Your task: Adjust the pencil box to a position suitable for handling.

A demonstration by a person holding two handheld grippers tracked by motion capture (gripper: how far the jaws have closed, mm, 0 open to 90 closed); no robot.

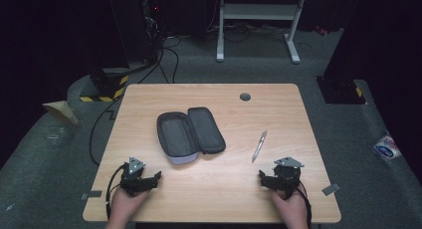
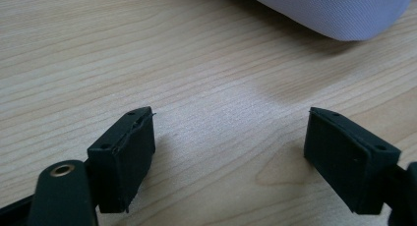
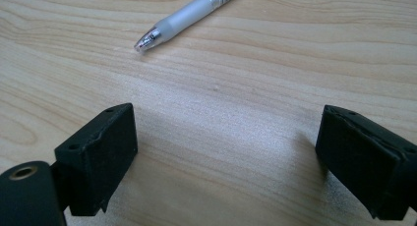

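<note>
1. While both hands rest at the near edge of the table [image 1: 278,99], the left gripper [image 1: 158,178] sits toward the near left corner and the right gripper [image 1: 261,175] toward the near right corner, well apart.
2. Seen in the left gripper view, the left gripper [image 2: 228,132] stands with its jaws wide apart over bare wood, nothing between them; the outer ends of both jaws are cut off by the frame.
3. Just beyond it lies the pencil case [image 2: 334,12], showing as a pale rounded corner, the rest cut off at the top edge.
4. From the high view the pencil case [image 1: 190,132] lies unzipped and spread flat near the table's middle, its dark inside hard to make out.
5. The right gripper [image 3: 226,137] also has its jaws spread, holding nothing.
6. Ahead of it the pen [image 3: 189,17] lies on the wood, tip toward the gripper, its far end cut off.
7. In the high view the pen [image 1: 259,146] lies right of the case, apart from it.
</note>
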